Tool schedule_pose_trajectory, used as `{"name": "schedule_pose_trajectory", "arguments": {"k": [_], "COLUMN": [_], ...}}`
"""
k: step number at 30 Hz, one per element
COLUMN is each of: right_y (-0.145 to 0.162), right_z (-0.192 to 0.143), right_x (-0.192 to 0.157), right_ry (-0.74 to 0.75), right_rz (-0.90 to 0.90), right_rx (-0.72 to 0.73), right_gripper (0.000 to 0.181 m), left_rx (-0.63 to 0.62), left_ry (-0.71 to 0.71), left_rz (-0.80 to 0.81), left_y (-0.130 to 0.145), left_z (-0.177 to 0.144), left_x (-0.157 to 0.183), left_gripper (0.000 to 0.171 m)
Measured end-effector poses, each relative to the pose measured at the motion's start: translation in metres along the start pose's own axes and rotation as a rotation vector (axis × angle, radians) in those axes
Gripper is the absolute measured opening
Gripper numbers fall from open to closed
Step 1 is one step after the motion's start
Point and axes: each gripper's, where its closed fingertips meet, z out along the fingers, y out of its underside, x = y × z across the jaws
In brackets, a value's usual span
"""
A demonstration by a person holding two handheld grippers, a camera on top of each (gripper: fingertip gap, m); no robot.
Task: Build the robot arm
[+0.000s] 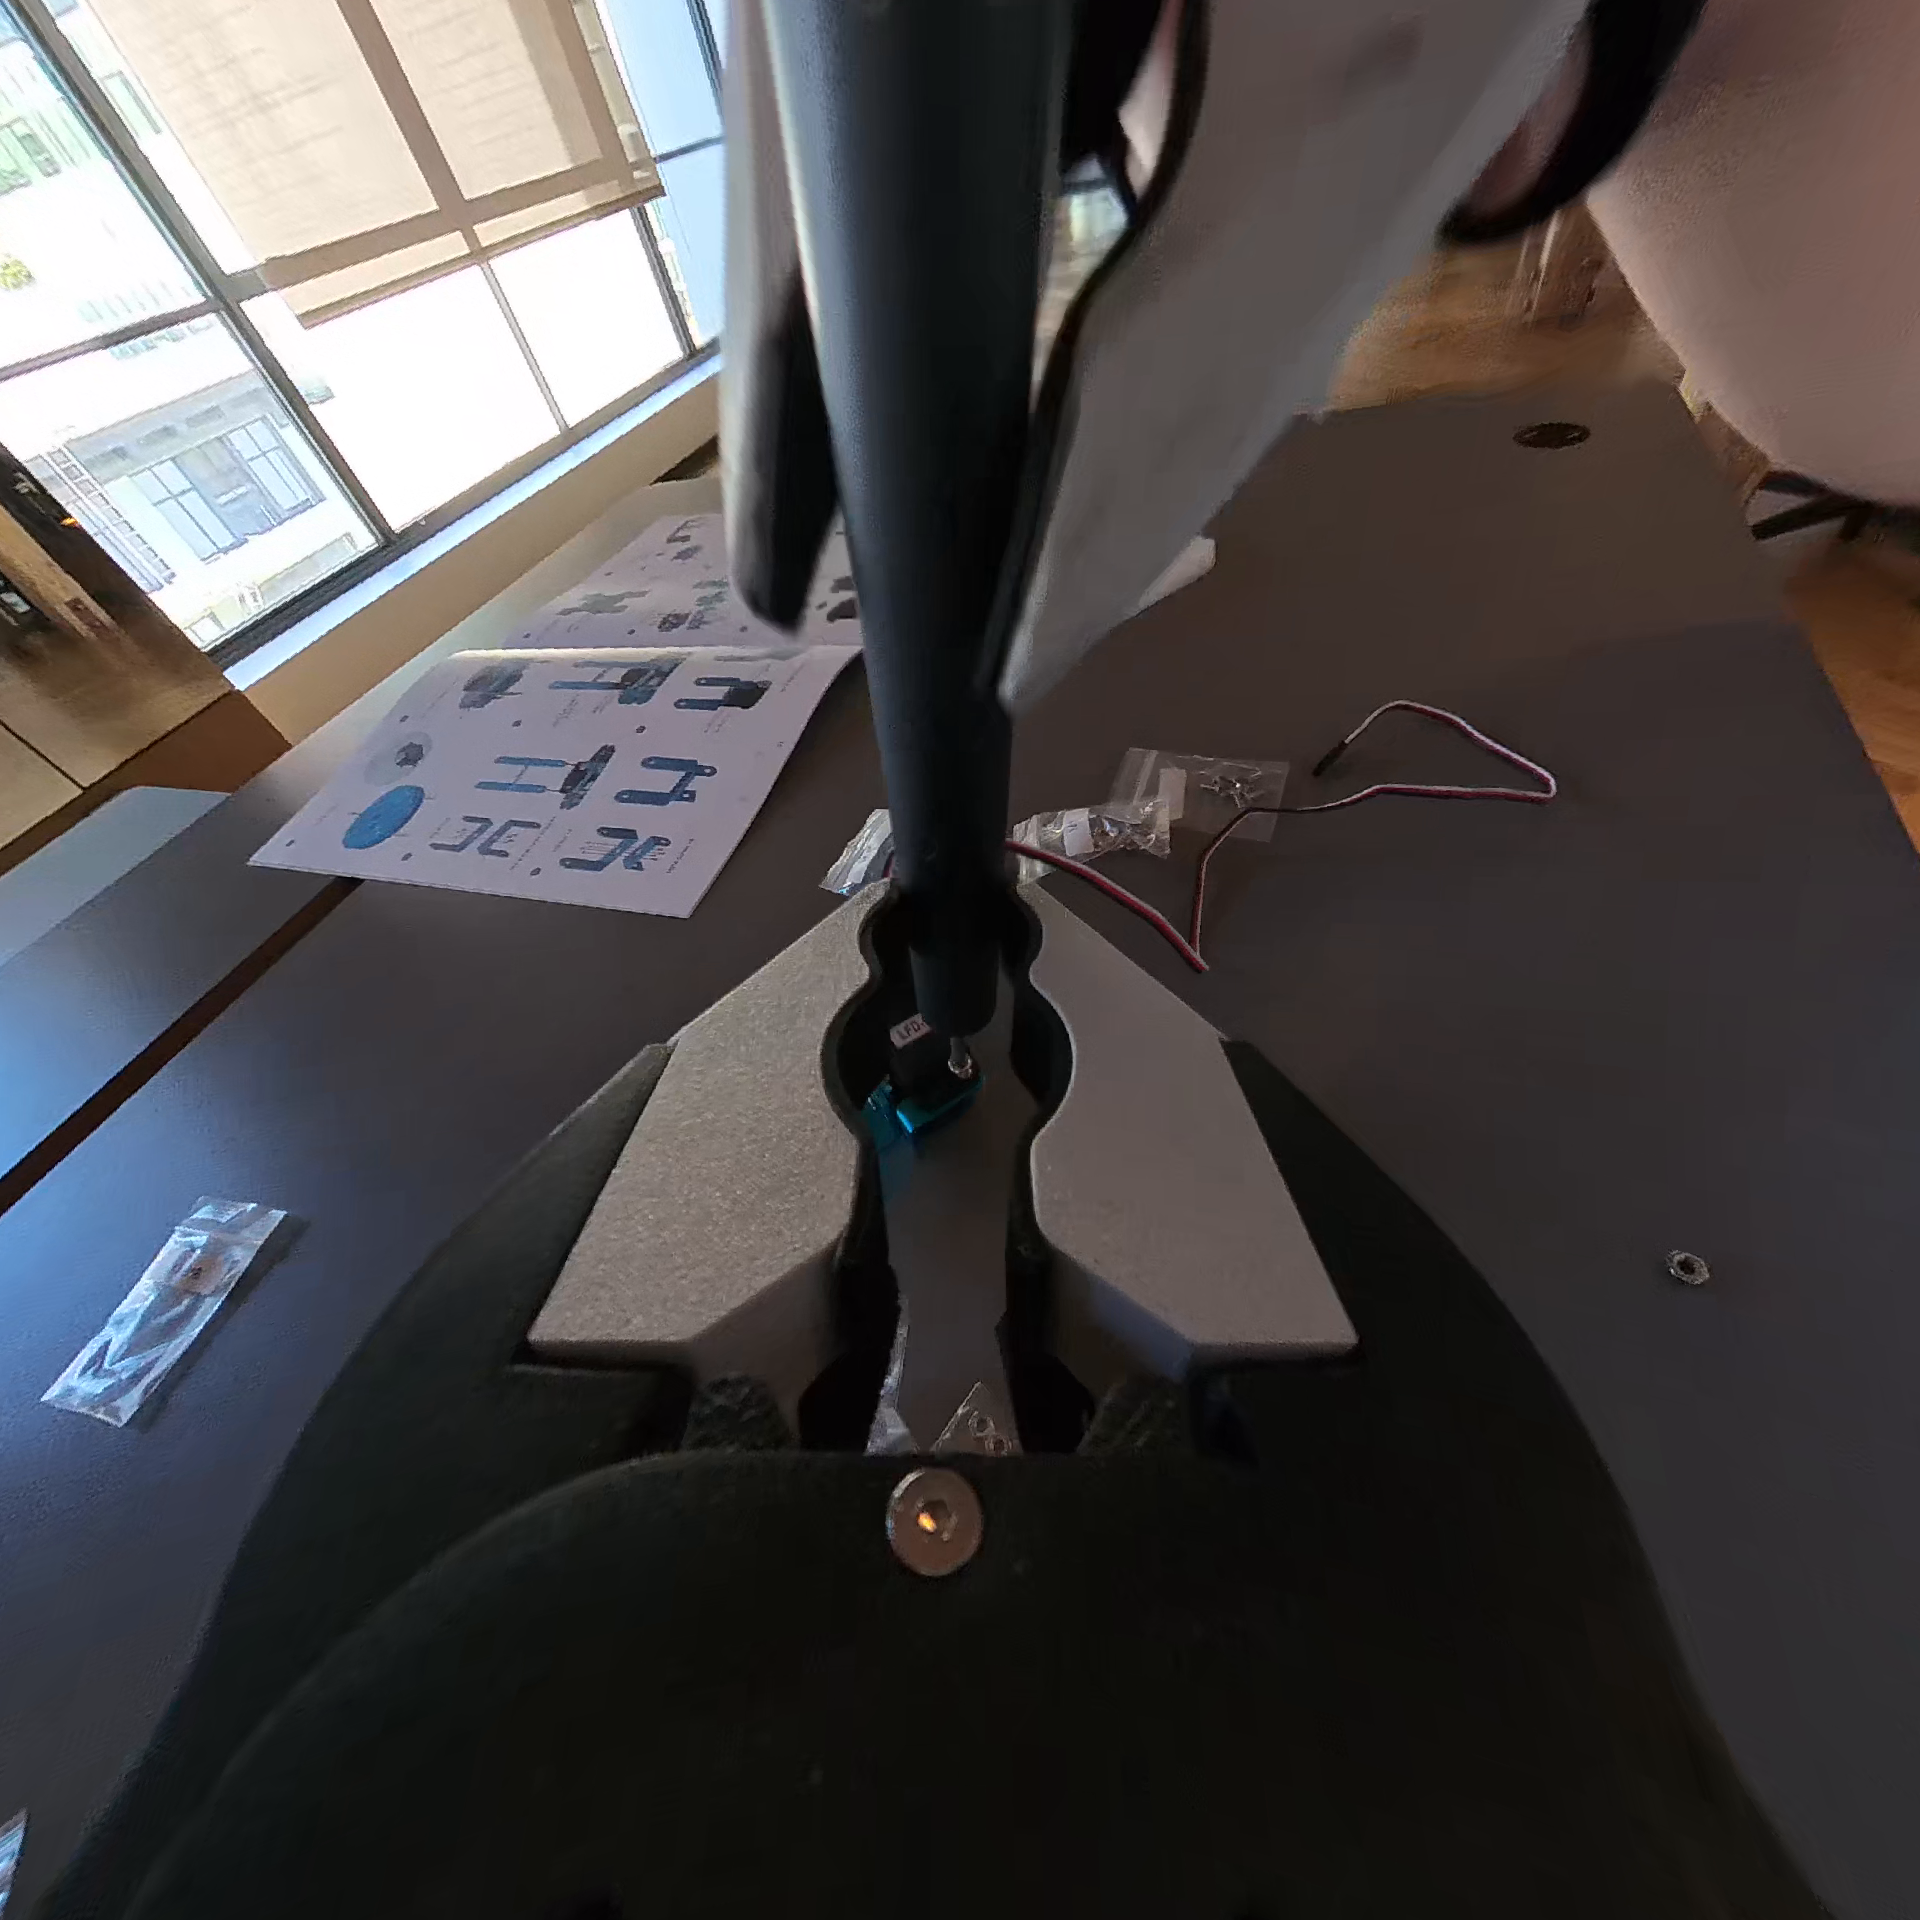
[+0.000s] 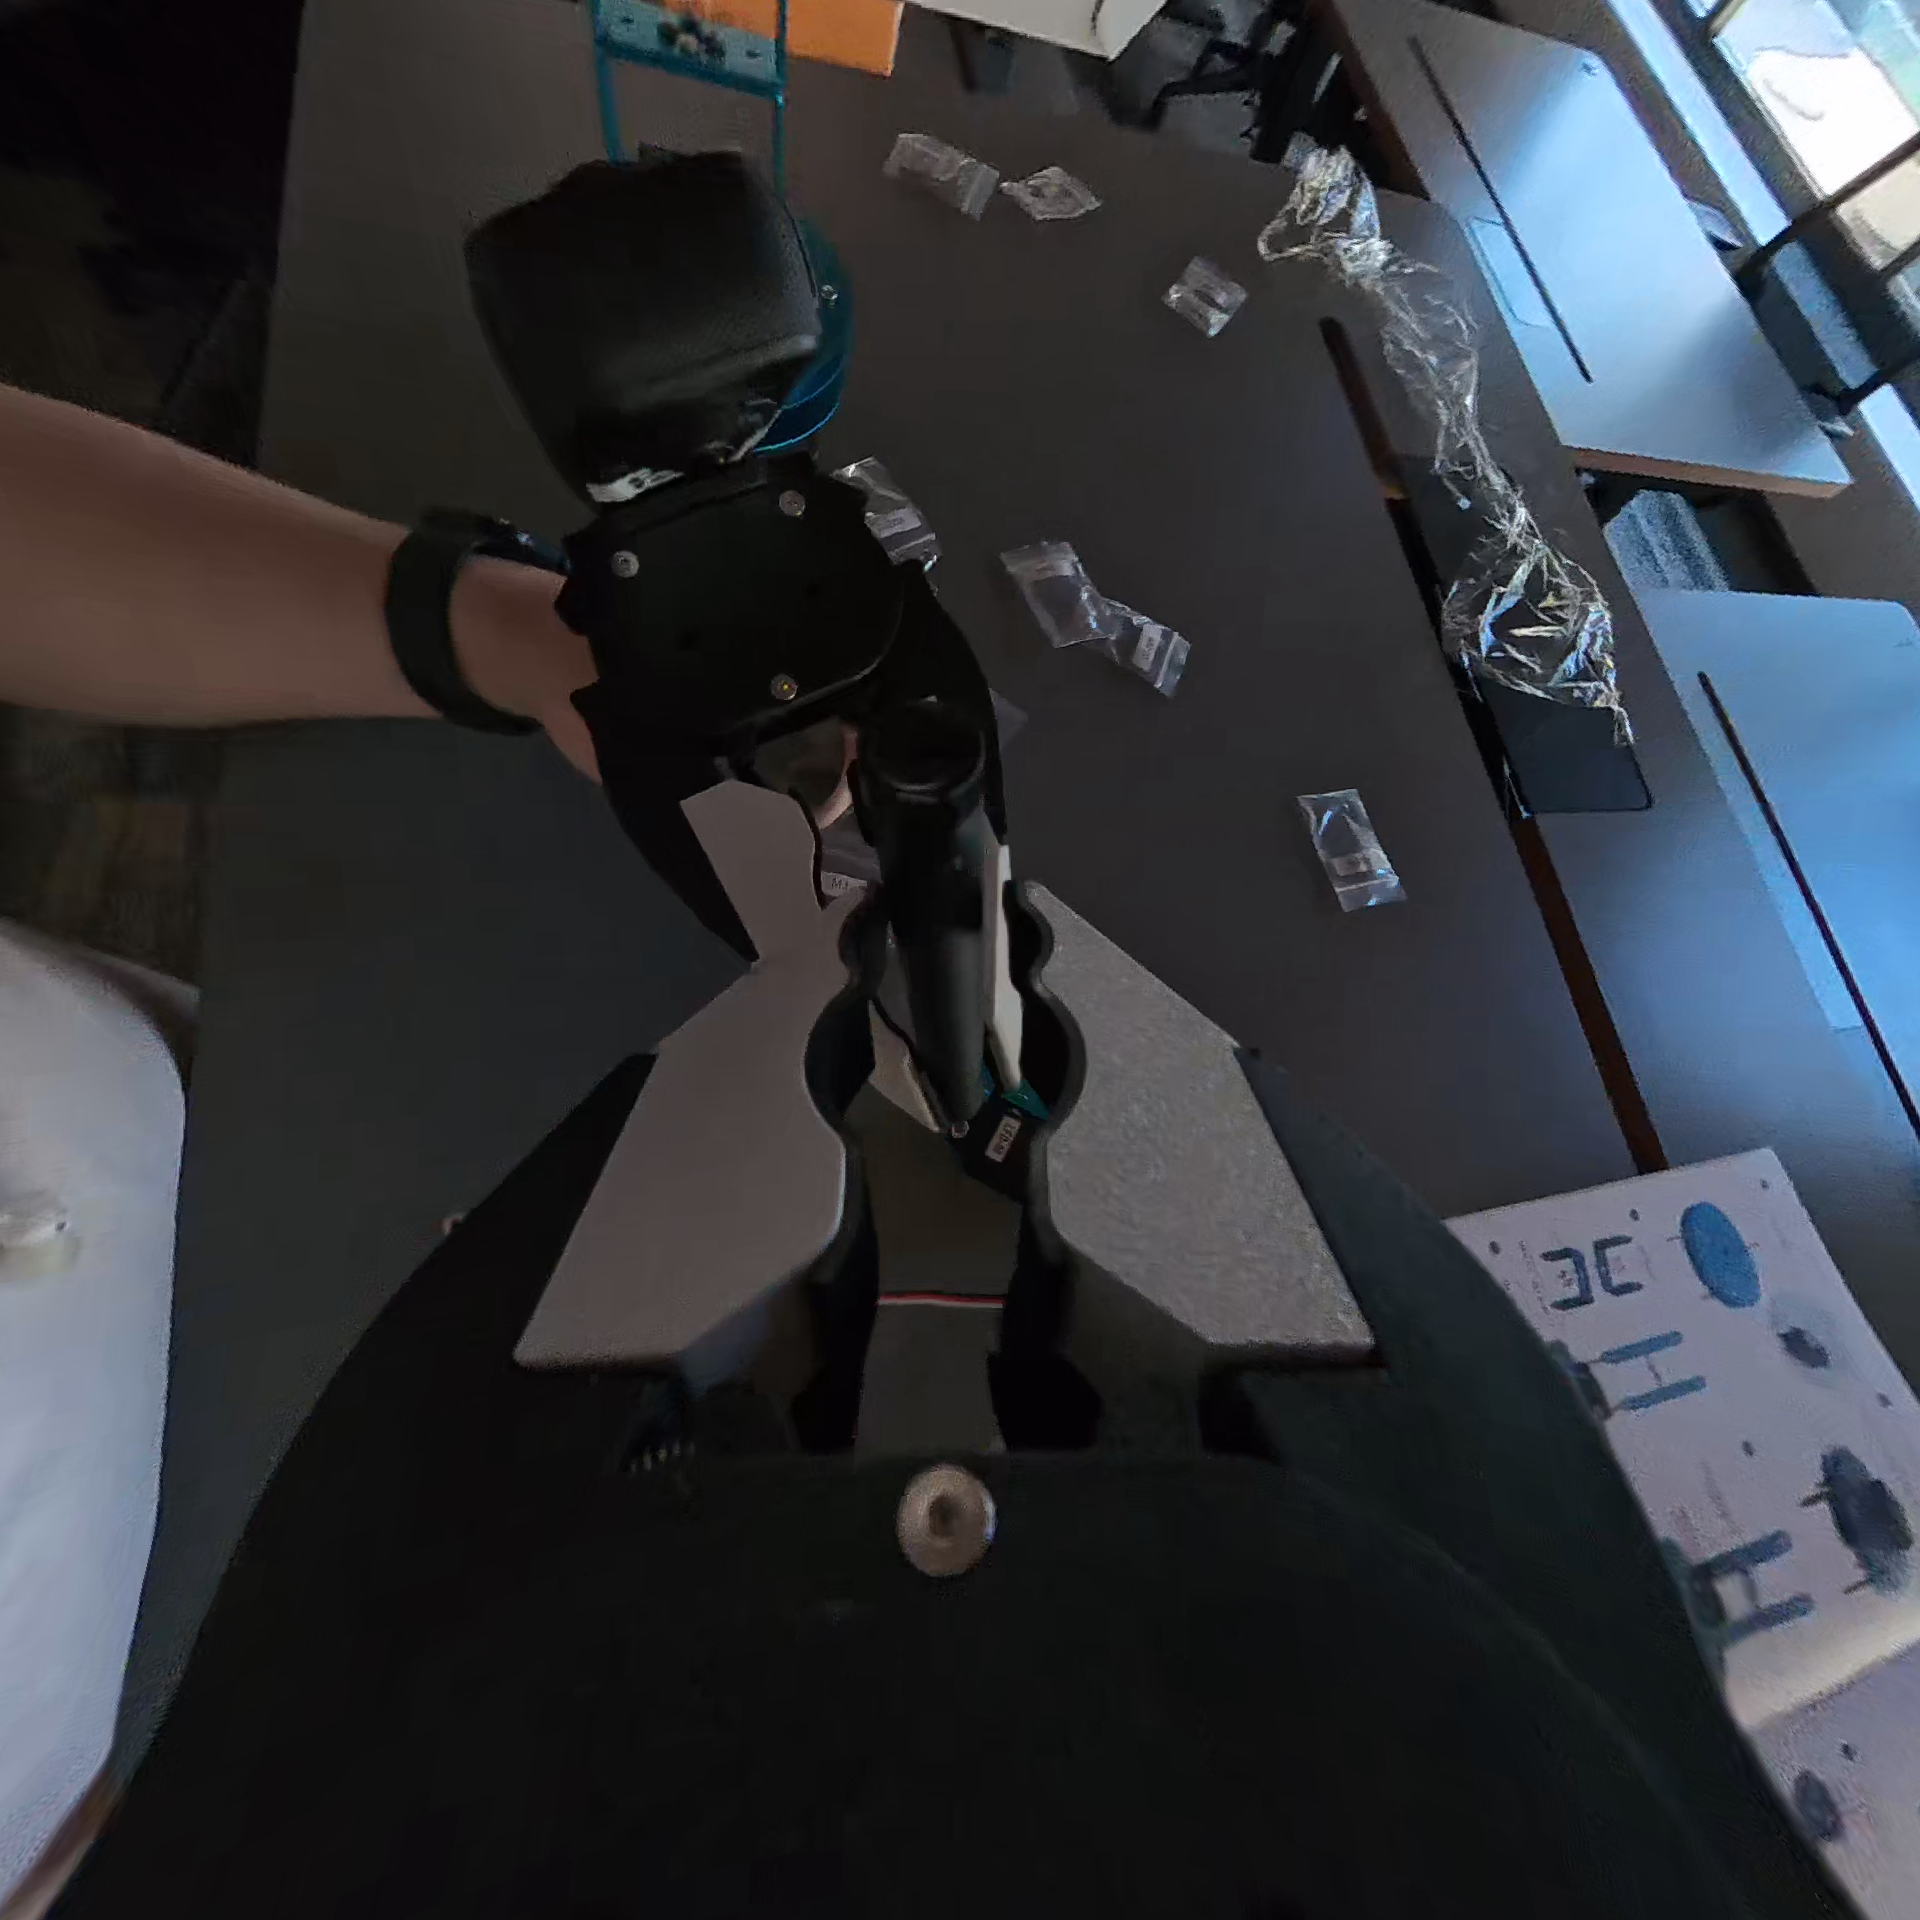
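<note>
bright daylight comes in through the big windows [image 1: 260,343] at the far left in the left wrist view, and the glass looks washed out white. the dark counter [image 1: 1455,1039] there is evenly lit. the right wrist view is much dimmer, with near parts almost black. both pictures bend at the edges. the near white shape [image 1: 1195,312] at the top is blurry.

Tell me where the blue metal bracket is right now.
In the left wrist view the blue metal bracket sits between the left gripper fingers, under the black screwdriver tip, with the black servo attached.
</note>
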Motion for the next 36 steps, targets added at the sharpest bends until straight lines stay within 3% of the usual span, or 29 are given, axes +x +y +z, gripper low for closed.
{"name": "schedule_pose_trajectory", "arguments": {"k": [5, 10, 12, 14, 27, 32, 36], "right_y": [-0.014, -0.024, -0.022, -0.021, -0.018, -0.017, -0.017], "right_z": [-0.015, -0.013, -0.011, -0.010, -0.015, -0.014, -0.013], "right_x": [0.007, -0.007, -0.009, -0.011, 0.012, 0.015, 0.012], "right_ry": [-0.117, -0.241, -0.245, -0.253, 0.059, 0.129, 0.103], "right_rz": [-0.102, -0.151, -0.187, -0.211, -0.014, 0.016, 0.033], "right_rx": [-0.038, -0.054, -0.075, -0.077, -0.033, -0.064, -0.081], "right_gripper": [0.034, 0.038, 0.034, 0.017, 0.017, 0.018, 0.017], "left_rx": [-0.020, -0.053, -0.071, -0.081, -0.065, -0.078, -0.092], "left_ry": [0.005, -0.002, -0.006, -0.007, -0.013, -0.020, 0.019], "left_rz": [0.000, 0.024, 0.034, 0.040, 0.010, 0.028, 0.015], "left_y": [0.002, 0.002, 0.003, 0.003, 0.003, 0.004, 0.005], "left_z": [-0.001, 0.000, 0.001, 0.001, 0.004, 0.005, 0.005], "left_x": [-0.002, -0.001, -0.001, -0.002, -0.011, -0.012, -0.010], "left_gripper": [0.017, 0.017, 0.017, 0.017, 0.017, 0.017, 0.017]}}
